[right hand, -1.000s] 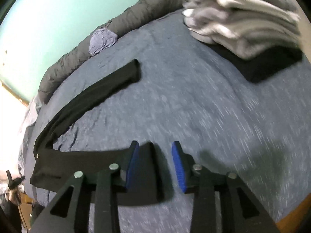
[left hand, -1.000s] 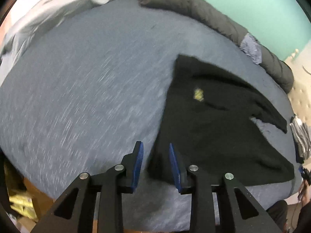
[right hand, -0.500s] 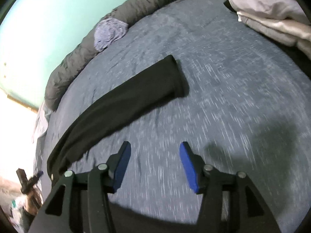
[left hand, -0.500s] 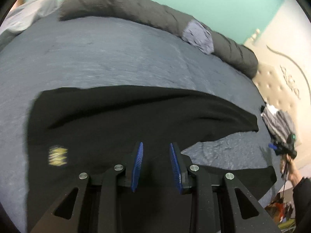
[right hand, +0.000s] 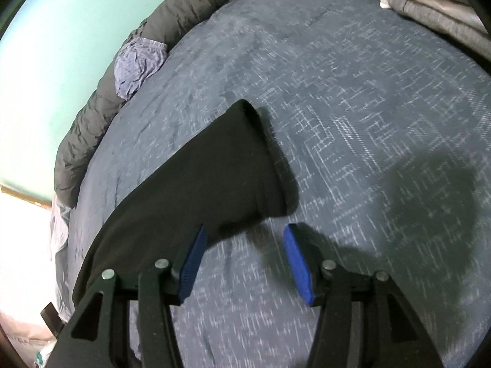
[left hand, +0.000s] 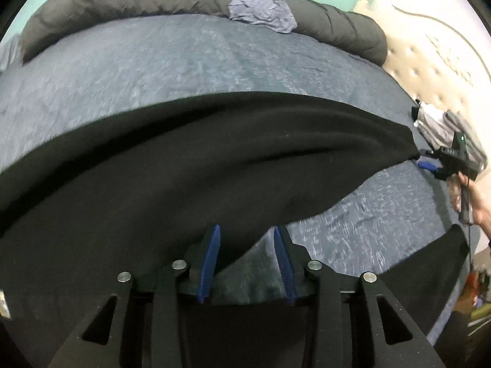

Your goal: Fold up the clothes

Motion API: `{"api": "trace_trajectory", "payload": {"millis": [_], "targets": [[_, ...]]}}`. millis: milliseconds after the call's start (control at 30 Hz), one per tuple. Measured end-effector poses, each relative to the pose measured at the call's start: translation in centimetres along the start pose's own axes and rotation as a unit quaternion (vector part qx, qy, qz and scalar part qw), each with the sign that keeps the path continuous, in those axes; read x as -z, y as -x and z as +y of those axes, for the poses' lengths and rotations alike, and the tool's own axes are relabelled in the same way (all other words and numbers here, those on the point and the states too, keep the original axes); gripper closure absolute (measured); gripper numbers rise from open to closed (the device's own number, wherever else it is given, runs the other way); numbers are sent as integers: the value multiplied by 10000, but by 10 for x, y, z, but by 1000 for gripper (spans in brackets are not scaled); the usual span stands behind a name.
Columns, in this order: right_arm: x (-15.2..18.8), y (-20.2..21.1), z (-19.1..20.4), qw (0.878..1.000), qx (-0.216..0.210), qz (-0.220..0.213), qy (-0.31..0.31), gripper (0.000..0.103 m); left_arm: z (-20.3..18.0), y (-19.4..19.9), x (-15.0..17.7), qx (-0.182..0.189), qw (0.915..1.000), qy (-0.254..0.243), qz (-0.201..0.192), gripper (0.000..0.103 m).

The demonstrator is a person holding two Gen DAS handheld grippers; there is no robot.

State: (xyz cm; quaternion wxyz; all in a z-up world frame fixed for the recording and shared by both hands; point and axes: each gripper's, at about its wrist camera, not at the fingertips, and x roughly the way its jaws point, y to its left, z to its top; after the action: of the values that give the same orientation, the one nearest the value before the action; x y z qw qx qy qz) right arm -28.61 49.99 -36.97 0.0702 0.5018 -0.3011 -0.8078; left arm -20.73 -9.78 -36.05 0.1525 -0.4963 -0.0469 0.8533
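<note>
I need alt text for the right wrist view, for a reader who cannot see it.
The open right gripper hovers just above a blue-grey bedspread, its blue fingertips at the cuff end of a black sleeve. A rolled dark duvet lies along the far edge.

I find no readable text, label, brand or number in either wrist view; the pale patch (left hand: 4, 304) on the black garment (left hand: 184, 168) is too cropped to read.

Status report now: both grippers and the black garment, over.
Left gripper open, over the black sweater near its armpit edge. Right gripper open, at the sleeve cuff, nothing gripped. Sweater spread on the bed; nothing in the way.
</note>
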Motion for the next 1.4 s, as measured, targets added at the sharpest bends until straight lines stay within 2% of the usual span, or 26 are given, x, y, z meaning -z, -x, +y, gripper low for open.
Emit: {"api": "trace_trajectory", "payload": {"millis": [200, 267, 300, 333, 367, 400, 433, 500, 667, 867, 1000, 1067, 1167, 1300, 1367, 1400], "targets": [[-1, -8, 3, 9998, -204, -39, 29, 50, -22, -22, -6, -295, 9983, -471, 195, 59], [-1, -7, 5, 9996, -246, -103, 83, 61, -25, -28, -5, -354, 9970, -627, 272, 59], [-1, -7, 6, 9995, -267, -134, 110, 70, -27, -31, -4, -368, 9965, -691, 304, 59], [-2, -6, 7, 9994, -288, -166, 137, 84, -28, -33, -3, -399, 9957, -770, 331, 60], [-2, -6, 7, 9993, -284, -187, 157, 88, -29, -34, -3, -437, 9947, -856, 356, 66], [-2, -5, 8, 9993, -255, -208, 184, 90, -30, -36, -3, -475, 9937, -942, 381, 84], [-2, -3, 8, 9991, -224, -256, 233, 96, -32, -37, -3, -513, 9925, -1028, 406, 94], [-3, 0, 8, 9988, -253, -338, 266, 98, -34, -40, -3, -589, 9900, -1200, 455, 97], [-5, 9, 12, 9978, -329, -440, 360, 99, -36, -30, -5, -475, 9872, -1425, 537, 99], [-7, 39, 5, 9959, -600, -603, 306, 99, -38, 4, 0, -177, 9858, -1592, 500, 99], [5, 34, -14, 9984, -423, -309, 223, 99, -38, -3, 9, 79, 9842, -1556, 843, 99], [14, 28, -22, 9992, -301, -143, 205, 99, -36, -11, 11, 117, 9841, -1494, 957, 99], [14, 33, -27, 9994, -229, -193, 198, 99, -29, -16, 12, 329, 9871, -1151, 1063, 95], [11, 43, -33, 9992, -152, -312, 193, 97, -16, -1, 5, 524, 9909, -822, 933, 93], [9, 47, -36, 9991, -114, -371, 191, 84, -4, 17, -1, 399, 9946, -650, 699, 93], [8, 50, -38, 9990, -95, -401, 189, 83, 5, 22, -6, 264, 9963, -576, 575, 90]]}}
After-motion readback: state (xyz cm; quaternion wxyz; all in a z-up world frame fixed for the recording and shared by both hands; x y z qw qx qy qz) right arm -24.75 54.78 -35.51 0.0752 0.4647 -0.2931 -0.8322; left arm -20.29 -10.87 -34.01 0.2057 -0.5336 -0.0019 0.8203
